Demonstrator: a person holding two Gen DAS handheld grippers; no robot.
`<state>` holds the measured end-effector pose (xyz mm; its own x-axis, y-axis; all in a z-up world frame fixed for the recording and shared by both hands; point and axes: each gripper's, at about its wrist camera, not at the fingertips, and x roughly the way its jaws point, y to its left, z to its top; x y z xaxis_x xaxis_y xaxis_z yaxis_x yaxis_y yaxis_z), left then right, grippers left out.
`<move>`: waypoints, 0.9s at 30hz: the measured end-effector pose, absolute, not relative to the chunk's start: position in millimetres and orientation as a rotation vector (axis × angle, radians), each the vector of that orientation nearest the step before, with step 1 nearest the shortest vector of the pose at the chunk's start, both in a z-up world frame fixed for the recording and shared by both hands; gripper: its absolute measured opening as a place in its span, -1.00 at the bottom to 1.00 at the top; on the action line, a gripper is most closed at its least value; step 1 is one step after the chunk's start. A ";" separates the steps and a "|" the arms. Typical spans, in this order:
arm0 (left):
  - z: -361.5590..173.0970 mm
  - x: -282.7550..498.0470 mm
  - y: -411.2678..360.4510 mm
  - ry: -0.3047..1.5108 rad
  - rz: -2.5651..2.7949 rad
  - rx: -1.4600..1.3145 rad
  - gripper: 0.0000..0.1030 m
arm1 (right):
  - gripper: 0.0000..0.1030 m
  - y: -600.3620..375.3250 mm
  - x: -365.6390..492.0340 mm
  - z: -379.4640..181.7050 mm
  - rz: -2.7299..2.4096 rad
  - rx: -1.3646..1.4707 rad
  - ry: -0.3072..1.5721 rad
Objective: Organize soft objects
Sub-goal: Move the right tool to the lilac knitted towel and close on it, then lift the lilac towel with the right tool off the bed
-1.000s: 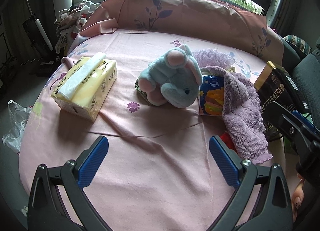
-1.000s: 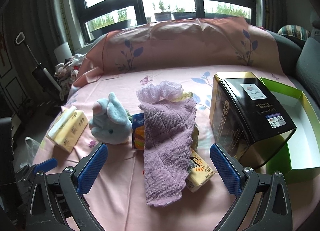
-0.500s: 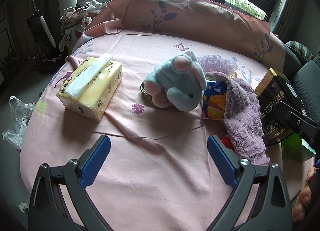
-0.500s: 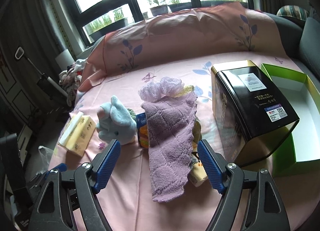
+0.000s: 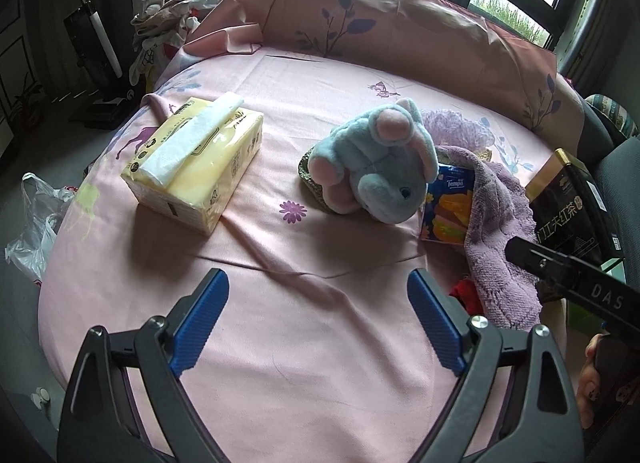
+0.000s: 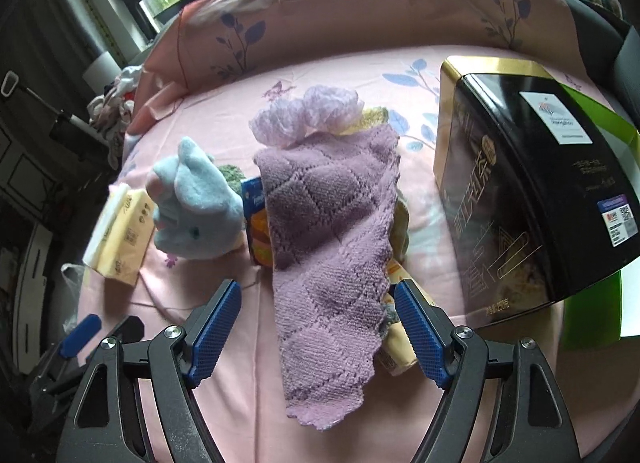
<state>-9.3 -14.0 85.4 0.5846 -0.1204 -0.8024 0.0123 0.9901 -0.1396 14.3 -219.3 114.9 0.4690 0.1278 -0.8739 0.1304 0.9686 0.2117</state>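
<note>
The left gripper (image 5: 318,319) hangs over bare pink sheet (image 5: 280,343); its fingers are closing with nothing between them. The right gripper (image 6: 318,327) has its fingers spread on either side of the purple towel (image 6: 324,247), not pressing it. The towel drapes over a blue tissue pack (image 6: 256,223) and what appears to be a yellow pack (image 6: 398,347). A plush elephant (image 5: 376,167) lies just beside the blue pack. A yellow tissue box (image 5: 196,163) sits well apart. A black tin (image 6: 532,191) stands near the towel.
</note>
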 end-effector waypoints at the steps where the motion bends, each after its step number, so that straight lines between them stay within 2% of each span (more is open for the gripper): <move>1: 85.2 -8.9 -13.7 0.947 -0.080 -0.127 0.75 | 0.57 -217.1 14.8 112.0 -0.006 0.253 1.086; 4: 84.4 -9.7 -13.4 0.953 -0.091 -0.141 0.75 | 0.53 -212.1 17.9 101.6 -0.033 0.208 1.099; 6: 84.5 -9.8 -13.9 0.954 -0.090 -0.136 0.75 | -0.02 -211.5 21.0 93.9 -0.053 0.179 1.109; 7: 84.3 -10.2 -13.5 0.954 -0.087 -0.133 0.75 | -0.15 -211.4 22.3 90.5 -0.078 0.154 1.111; 8: 84.2 -10.5 -13.1 0.955 -0.087 -0.131 0.75 | -0.39 -212.8 22.5 90.2 -0.099 0.142 1.103; 9: 84.3 -10.6 -12.0 0.956 -0.088 -0.132 0.75 | -0.55 -215.1 21.0 92.2 -0.095 0.157 1.088; 11: 85.3 -10.9 -7.8 0.956 -0.084 -0.144 0.75 | -0.80 -221.2 15.0 103.5 -0.050 0.234 1.053; 18: 90.3 -12.7 6.5 0.951 -0.083 -0.197 0.75 | -0.80 -226.2 -23.8 167.9 0.119 0.369 0.926; 27: 96.5 -18.9 23.5 0.942 -0.097 -0.258 0.75 | -0.80 -209.0 -101.4 223.6 0.278 0.306 0.896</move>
<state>-18.9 23.5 96.5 0.5869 -0.1945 -0.7860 -0.0300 0.9648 -0.2611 -101.4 -209.0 223.6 0.5949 0.3608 -0.7182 -0.1087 0.9215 0.3729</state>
